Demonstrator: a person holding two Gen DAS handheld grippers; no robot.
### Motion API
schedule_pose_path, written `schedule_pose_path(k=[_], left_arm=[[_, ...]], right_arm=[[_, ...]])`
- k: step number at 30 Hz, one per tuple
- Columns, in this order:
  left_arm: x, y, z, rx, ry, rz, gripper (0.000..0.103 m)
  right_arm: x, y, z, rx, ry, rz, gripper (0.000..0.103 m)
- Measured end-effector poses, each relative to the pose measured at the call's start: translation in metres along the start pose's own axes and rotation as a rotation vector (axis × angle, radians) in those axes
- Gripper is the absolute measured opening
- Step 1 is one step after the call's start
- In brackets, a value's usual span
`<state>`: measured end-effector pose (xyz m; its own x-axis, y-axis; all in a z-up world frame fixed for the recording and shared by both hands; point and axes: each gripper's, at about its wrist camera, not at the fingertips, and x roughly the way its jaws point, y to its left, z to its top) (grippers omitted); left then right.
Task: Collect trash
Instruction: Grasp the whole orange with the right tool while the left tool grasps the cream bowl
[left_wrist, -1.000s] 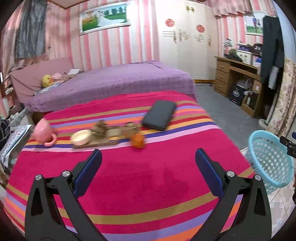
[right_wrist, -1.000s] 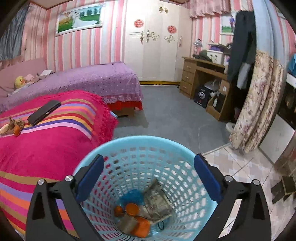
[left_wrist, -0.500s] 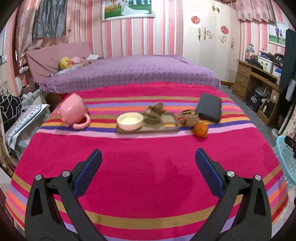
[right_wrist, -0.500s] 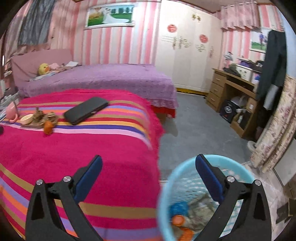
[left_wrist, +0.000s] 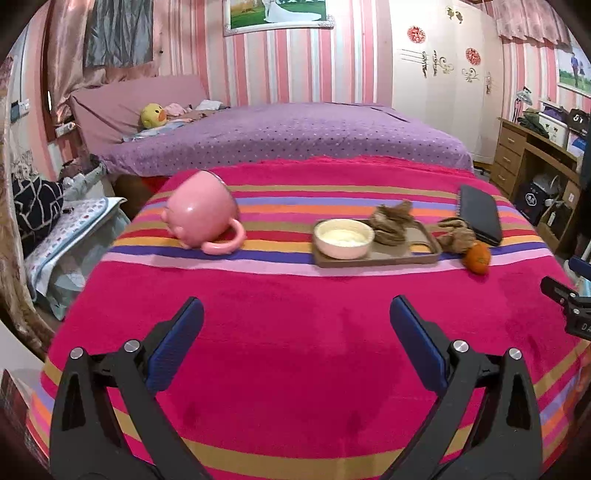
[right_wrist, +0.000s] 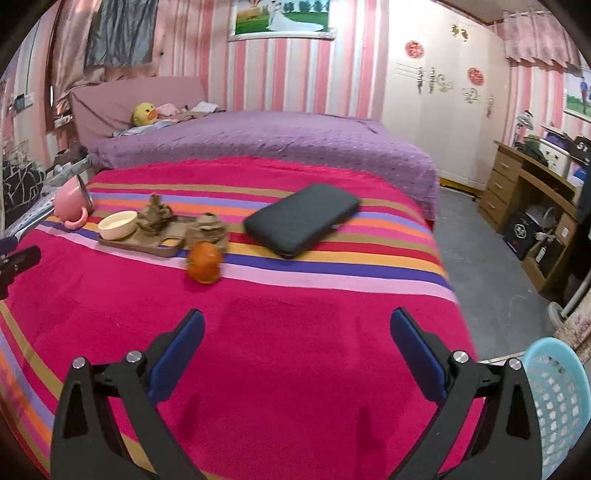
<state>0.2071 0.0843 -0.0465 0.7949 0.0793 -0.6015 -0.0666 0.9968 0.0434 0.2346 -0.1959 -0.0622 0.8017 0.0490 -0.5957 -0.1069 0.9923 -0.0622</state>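
Note:
An orange peel (left_wrist: 477, 257) (right_wrist: 204, 263) lies on the striped red blanket. Beside it a crumpled brown paper wad (left_wrist: 455, 235) (right_wrist: 209, 229) lies off the tray. Another brown wad (left_wrist: 390, 221) (right_wrist: 155, 216) sits on a brown tray (left_wrist: 406, 254) (right_wrist: 162, 248) next to a cream bowl (left_wrist: 342, 238) (right_wrist: 118, 224). My left gripper (left_wrist: 296, 320) is open and empty above the blanket's near part. My right gripper (right_wrist: 297, 332) is open and empty, short of the peel. The blue trash basket (right_wrist: 557, 402) stands on the floor at lower right.
A pink mug (left_wrist: 201, 218) (right_wrist: 70, 206) lies tipped on the blanket's left. A dark flat case (left_wrist: 479, 214) (right_wrist: 301, 219) lies to the right. A purple bed (left_wrist: 280, 134) is behind. A wooden desk (right_wrist: 532, 199) stands at the right wall.
The right gripper swung left from over the basket to face the bed. The left gripper's view shifted further left, bringing the mug toward centre. Both stayed open.

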Motion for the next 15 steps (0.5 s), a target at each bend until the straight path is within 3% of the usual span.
schedule_pose_path(k=[10, 13, 15], left_arm=[[0.022, 0.028, 0.008, -0.040, 0.028, 0.030, 0.097], [0.028, 0.033, 0.009, -0.055, 0.040, 0.031, 0.097], [0.030, 0.034, 0.009, -0.058, 0.044, 0.033, 0.097]], right_arm=[[0.051, 0.051, 0.029, -0.088, 0.082, 0.062, 0.095], [0.070, 0.059, 0.036, -0.107, 0.130, 0.093, 0.072], [0.077, 0.062, 0.037, -0.116, 0.150, 0.107, 0.051]])
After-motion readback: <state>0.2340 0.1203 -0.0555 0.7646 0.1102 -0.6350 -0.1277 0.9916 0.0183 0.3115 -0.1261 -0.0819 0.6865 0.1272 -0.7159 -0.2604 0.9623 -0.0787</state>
